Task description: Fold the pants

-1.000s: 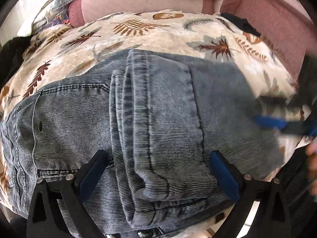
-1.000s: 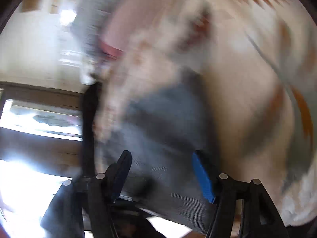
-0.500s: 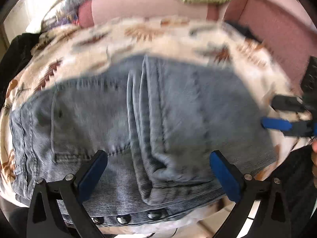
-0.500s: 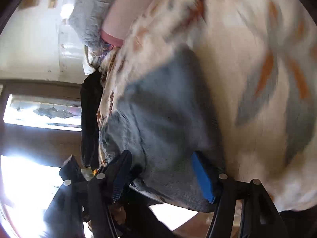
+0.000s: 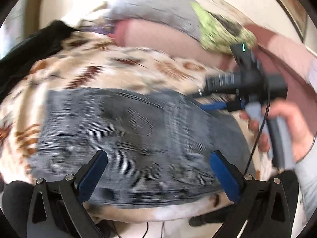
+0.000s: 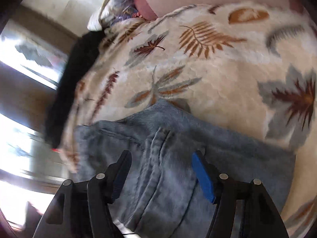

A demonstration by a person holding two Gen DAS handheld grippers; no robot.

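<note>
The pants (image 5: pixel 126 138), grey-blue corduroy, lie folded into a compact block on a leaf-print blanket (image 6: pixel 227 75), near its front edge. In the left wrist view, which is smeared by motion, the block's near edge runs just inside the blanket's near rim, where only a thin strip of blanket shows in front of it. The far edge is straight, and a wide stretch of bare blanket lies beyond it. In the right wrist view a thick seam ridge runs down the middle of the block, and its far corner juts toward a grey leaf on the print.

The left tongs (image 5: pixel 158 170) are spread wide above the near part of the pants, with nothing pinched between them. The right tongs (image 6: pixel 161 170) are also spread, straddling the seam ridge from above; the pads do not press the cloth. In the left wrist view the right tongs sit at the block's right far corner, carried by a hand (image 5: pixel 287 130) with a cable trailing down.

Left of the blanket lies a dark cloth (image 6: pixel 73 83) along its edge. A pink cushion (image 5: pixel 158 37) borders the far side, with a grey cloth (image 5: pixel 158 10) and a green patterned cloth (image 5: pixel 218 31) on top. To the right the blanket is bare up to a pink armrest (image 5: pixel 287 59).

No writing or label can be read.
</note>
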